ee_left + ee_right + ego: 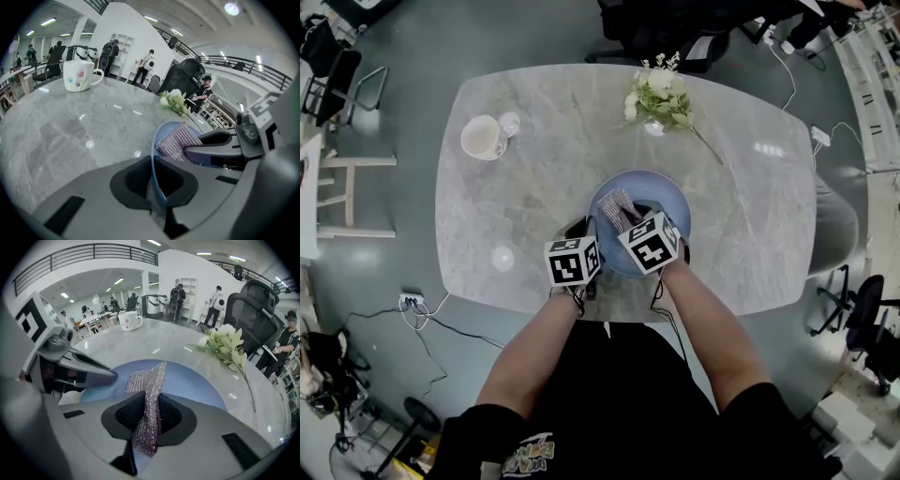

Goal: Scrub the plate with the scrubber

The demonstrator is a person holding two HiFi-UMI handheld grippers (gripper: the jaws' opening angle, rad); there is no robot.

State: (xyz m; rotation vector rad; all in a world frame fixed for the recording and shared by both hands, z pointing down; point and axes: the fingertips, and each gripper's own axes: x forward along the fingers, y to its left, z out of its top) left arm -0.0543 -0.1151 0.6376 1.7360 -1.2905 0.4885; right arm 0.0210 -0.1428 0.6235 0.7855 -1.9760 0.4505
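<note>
A pale blue plate [661,192] lies on the marble table near its front edge. My left gripper [584,246] is shut on the plate's left rim [154,164], which stands edge-on between the jaws. My right gripper [636,225] is shut on a silvery mesh scrubber [149,404]; the scrubber [617,206] drapes onto the plate's surface [197,380]. In the left gripper view the scrubber [178,139] lies inside the plate beside the right gripper's fingers [211,152].
A white flowered mug [483,138] stands at the table's back left, with a small glass [510,123] beside it. A white flower sprig [661,98] lies behind the plate. Another small round thing [502,258] sits at the front left. Office chairs surround the table [750,216].
</note>
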